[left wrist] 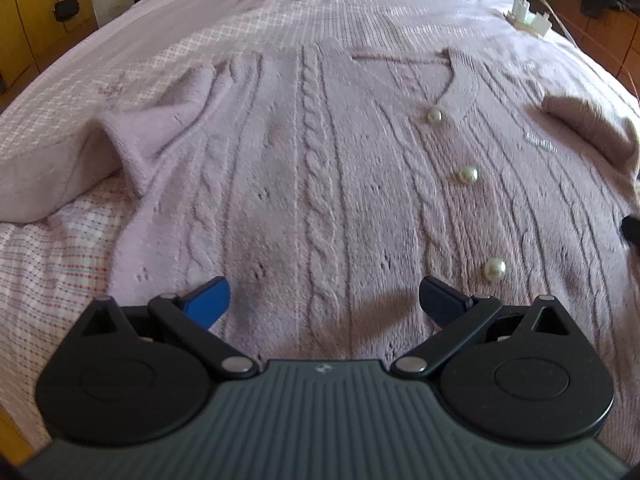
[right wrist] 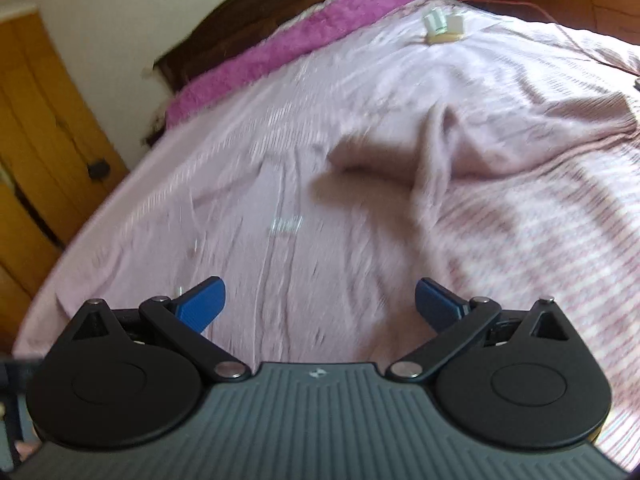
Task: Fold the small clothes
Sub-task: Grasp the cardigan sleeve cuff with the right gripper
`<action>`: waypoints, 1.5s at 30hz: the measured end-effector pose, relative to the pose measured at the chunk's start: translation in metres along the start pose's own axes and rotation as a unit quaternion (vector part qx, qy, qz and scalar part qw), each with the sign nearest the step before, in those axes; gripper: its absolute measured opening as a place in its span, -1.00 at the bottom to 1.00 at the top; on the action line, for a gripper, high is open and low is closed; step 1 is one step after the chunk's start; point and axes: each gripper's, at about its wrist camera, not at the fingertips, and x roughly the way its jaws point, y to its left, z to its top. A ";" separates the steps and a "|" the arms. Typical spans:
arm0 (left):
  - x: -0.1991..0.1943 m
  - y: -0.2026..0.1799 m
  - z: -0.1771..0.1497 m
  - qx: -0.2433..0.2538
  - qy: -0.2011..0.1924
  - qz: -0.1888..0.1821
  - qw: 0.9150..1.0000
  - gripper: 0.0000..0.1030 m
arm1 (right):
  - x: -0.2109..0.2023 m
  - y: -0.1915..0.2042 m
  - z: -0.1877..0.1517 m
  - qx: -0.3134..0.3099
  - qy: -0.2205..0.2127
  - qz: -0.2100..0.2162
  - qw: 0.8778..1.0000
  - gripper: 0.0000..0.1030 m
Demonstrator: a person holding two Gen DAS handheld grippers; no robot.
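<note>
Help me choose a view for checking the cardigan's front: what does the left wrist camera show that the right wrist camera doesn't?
Only the left wrist view shows the cardigan sharply: cable-knit ribs, V-neck and three pearl buttons, with the left gripper over it, jaws open. Only the right wrist view shows the dark headboard and the right gripper, jaws open; its knit is motion-blurred, no buttons discernible. Both show the checked bedspread, purple blanket and white plugs.
</note>
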 end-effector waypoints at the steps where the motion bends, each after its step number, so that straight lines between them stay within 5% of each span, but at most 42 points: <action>1: -0.002 0.001 0.002 -0.001 -0.005 0.000 1.000 1.00 | -0.002 -0.006 0.007 0.010 -0.008 0.001 1.000 1.00; 10: -0.010 -0.005 0.013 0.005 -0.030 0.000 1.000 1.00 | -0.009 -0.081 0.051 0.137 -0.086 0.006 0.987 1.00; 19: -0.005 -0.011 0.011 0.014 -0.020 0.003 1.000 1.00 | 0.002 -0.152 0.068 0.276 -0.092 0.025 0.957 1.00; 34: 0.006 -0.014 0.012 0.017 -0.007 0.014 1.000 1.00 | 0.044 -0.172 0.087 0.237 -0.119 -0.033 0.964 0.93; 37: 0.008 -0.014 0.012 0.017 -0.004 0.015 1.000 1.00 | 0.054 -0.171 0.090 0.220 -0.125 -0.059 0.966 0.50; 42: 0.007 -0.015 0.011 0.019 -0.004 0.017 1.000 1.00 | 0.061 -0.172 0.095 0.210 -0.117 -0.063 0.969 -0.67; 45: 0.007 -0.016 0.011 0.020 -0.003 0.017 1.000 1.00 | 0.054 -0.167 0.101 0.202 -0.132 -0.049 0.969 -0.81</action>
